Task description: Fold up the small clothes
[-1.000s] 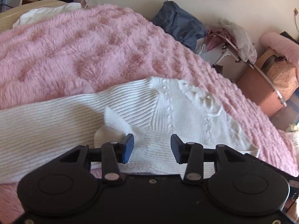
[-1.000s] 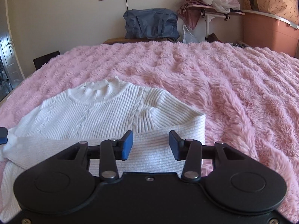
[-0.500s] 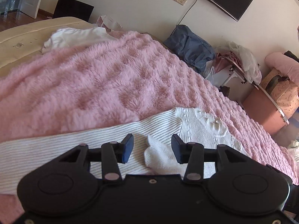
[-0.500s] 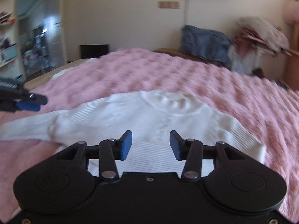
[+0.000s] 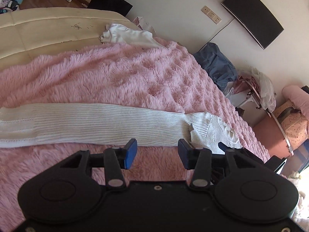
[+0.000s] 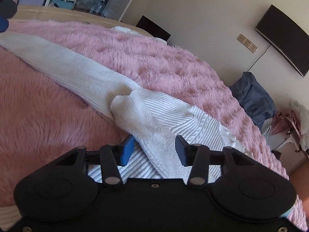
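Note:
A white ribbed knit sweater (image 5: 108, 123) lies on a fluffy pink blanket (image 5: 119, 77). One long sleeve stretches out to the left in the left wrist view. My left gripper (image 5: 157, 153) is open and empty, over the blanket just in front of the sleeve's near edge. In the right wrist view the sweater (image 6: 158, 116) has a sleeve cuff folded over its body. My right gripper (image 6: 154, 150) is open, its jaws on either side of a folded strip of the sweater, not closed on it. The tip of my left gripper (image 6: 4, 17) shows at the top left.
Another white garment (image 5: 127, 35) lies at the blanket's far edge on a beige mattress (image 5: 44, 31). A blue bag (image 5: 216, 63), a rack with clothes (image 5: 258, 89) and orange boxes (image 5: 283, 131) stand by the wall. A TV (image 5: 253, 15) hangs above.
Both grippers have swung left and pulled back. The left gripper has left the sweater body and now sits in front of the outstretched sleeve. Both stay open.

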Motion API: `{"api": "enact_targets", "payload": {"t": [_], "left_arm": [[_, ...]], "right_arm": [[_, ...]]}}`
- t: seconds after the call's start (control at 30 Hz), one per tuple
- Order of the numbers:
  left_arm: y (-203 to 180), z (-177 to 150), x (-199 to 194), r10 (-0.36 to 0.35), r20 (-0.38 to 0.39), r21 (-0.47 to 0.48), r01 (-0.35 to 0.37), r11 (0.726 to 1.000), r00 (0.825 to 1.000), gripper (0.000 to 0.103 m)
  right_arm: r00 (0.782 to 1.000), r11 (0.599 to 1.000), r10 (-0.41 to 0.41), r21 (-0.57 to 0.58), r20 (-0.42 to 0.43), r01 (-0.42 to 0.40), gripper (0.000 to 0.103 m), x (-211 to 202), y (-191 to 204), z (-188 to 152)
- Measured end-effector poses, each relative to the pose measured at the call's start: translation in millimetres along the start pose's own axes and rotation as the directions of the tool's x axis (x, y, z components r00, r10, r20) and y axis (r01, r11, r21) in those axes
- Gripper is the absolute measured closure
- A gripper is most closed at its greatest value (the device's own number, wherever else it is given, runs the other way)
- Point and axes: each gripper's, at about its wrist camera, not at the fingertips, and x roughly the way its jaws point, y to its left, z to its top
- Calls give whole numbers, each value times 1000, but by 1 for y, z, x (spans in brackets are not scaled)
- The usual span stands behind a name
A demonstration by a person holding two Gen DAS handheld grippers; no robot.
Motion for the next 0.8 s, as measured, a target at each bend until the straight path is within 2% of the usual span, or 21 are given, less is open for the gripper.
{"api": "enact_targets", "payload": {"t": [0.1,0.13,0.2,0.23,0.37,0.47,0.53,0.63,0.7,0.77,0.8], "left_arm": [[1,2,-1,-12,5,-9,12,1000,1000,54],[2,2,0,-14,4,-12,14,1000,1000,54],[1,2,0,-26,-2,-13,26,1000,1000,53],[1,2,1,-27,-5,-12,27,1000,1000,53],[2,0,4,-36,-19,-22,35,999,999,53],[3,-3,6,-32,-29,-26,32,999,999,53],[3,-5,6,-35,-36,-31,34,999,999,53],[3,-6,6,-36,-37,-26,35,999,999,52],[2,-6,6,-38,-41,-22,37,999,998,52],[2,-6,7,-38,-40,-20,37,999,998,52],[2,-6,7,-38,-38,-19,37,999,999,52]], "right_arm": [[1000,1000,-8,-13,12,8,61,6,6,9],[1000,1000,0,-3,24,1,69,7,7,11],[999,999,30,20,12,-30,95,10,6,17],[1000,999,26,43,7,-26,97,13,5,20],[996,985,-85,152,36,79,97,14,-7,26],[996,974,-81,214,35,72,96,18,-6,29],[996,975,-83,209,36,73,96,21,5,29],[1000,982,-2,188,7,1,95,26,25,25],[999,991,16,131,-30,-12,91,28,39,21],[1000,997,-20,71,1,19,90,19,48,18],[1000,998,-3,66,24,2,88,11,47,18]]}}
